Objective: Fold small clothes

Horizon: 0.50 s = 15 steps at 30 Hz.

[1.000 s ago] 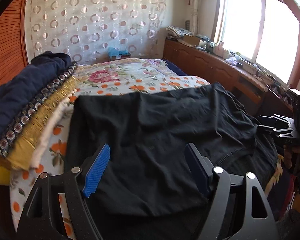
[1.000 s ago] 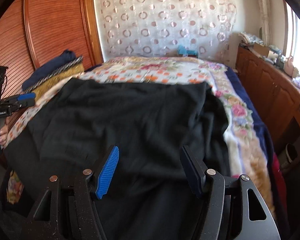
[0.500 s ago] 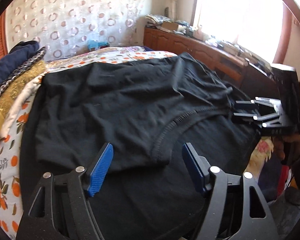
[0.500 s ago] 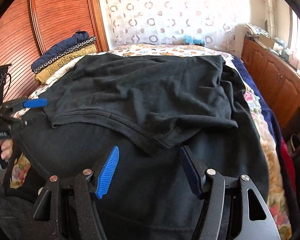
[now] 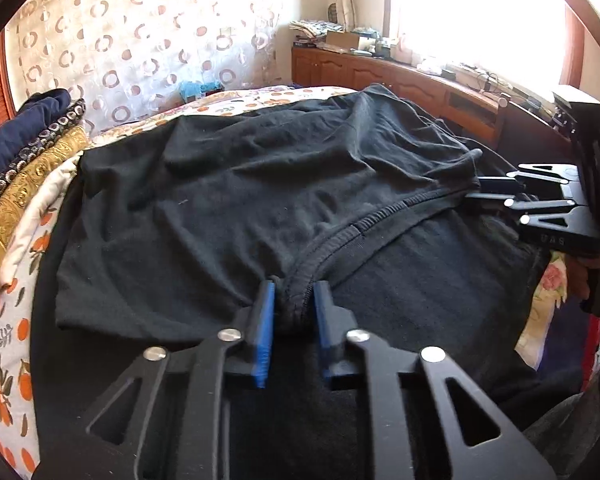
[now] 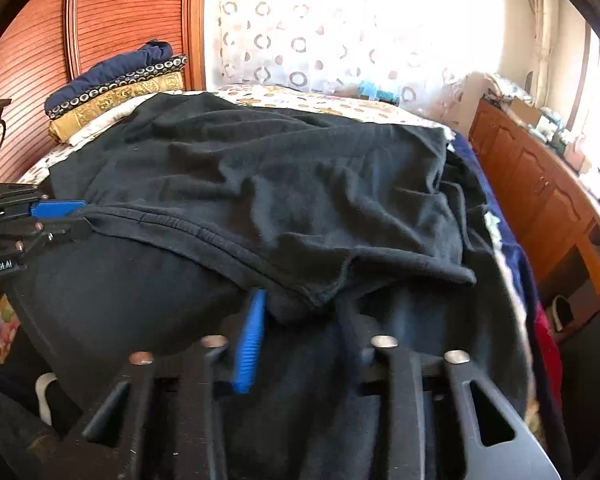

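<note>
A black garment (image 5: 260, 200) lies spread on the bed, with a hemmed upper layer lying over a lower black layer. My left gripper (image 5: 294, 304) is shut on the hem at the near left corner. It also shows in the right wrist view (image 6: 60, 216), pinching that hem. My right gripper (image 6: 300, 308) is closed around a bunched fold of the garment (image 6: 300, 200) near the other hem corner. It also shows at the right of the left wrist view (image 5: 484, 192), clamped on the fabric edge.
A stack of folded clothes (image 5: 24, 148) lies at the bed's left side, also seen by the wooden wardrobe (image 6: 116, 92). A floral bedsheet (image 5: 4, 320) covers the bed. A wooden cabinet (image 6: 548, 184) runs along the right under the window.
Both grippers have moved in to the garment's hem and closed on it. They were wide open half a second ago.
</note>
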Each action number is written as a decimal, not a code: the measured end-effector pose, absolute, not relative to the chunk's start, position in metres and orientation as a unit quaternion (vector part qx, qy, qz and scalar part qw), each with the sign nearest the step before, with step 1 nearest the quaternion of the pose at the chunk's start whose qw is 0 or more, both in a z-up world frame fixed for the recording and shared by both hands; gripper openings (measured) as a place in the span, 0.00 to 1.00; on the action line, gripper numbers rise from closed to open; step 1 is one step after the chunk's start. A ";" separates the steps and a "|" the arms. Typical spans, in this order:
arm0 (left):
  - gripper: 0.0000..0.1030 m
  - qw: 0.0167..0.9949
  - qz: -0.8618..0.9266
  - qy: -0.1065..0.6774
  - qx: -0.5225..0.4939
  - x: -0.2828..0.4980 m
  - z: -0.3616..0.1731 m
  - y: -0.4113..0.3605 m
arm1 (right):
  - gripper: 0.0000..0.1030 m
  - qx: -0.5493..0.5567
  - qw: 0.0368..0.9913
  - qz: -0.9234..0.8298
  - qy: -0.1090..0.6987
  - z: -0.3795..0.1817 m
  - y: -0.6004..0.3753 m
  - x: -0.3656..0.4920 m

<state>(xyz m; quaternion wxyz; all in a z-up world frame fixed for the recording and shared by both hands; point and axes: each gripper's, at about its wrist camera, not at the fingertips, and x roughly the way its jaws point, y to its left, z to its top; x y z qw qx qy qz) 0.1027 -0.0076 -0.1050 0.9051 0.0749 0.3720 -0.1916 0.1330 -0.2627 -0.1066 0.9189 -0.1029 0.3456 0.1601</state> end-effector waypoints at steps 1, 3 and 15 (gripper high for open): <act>0.16 0.906 -0.192 0.371 0.074 0.103 -0.104 -0.007 | 0.14 -0.101 0.919 0.162 0.344 -0.108 -0.262 0.135; 0.15 0.909 -0.192 0.364 0.071 0.101 -0.100 -0.006 | 0.13 -0.097 0.921 0.163 0.341 -0.107 -0.265 0.134; 0.14 0.923 -0.209 0.316 0.066 0.064 -0.050 0.002 | 0.10 -0.066 0.925 0.213 0.307 -0.064 -0.279 0.092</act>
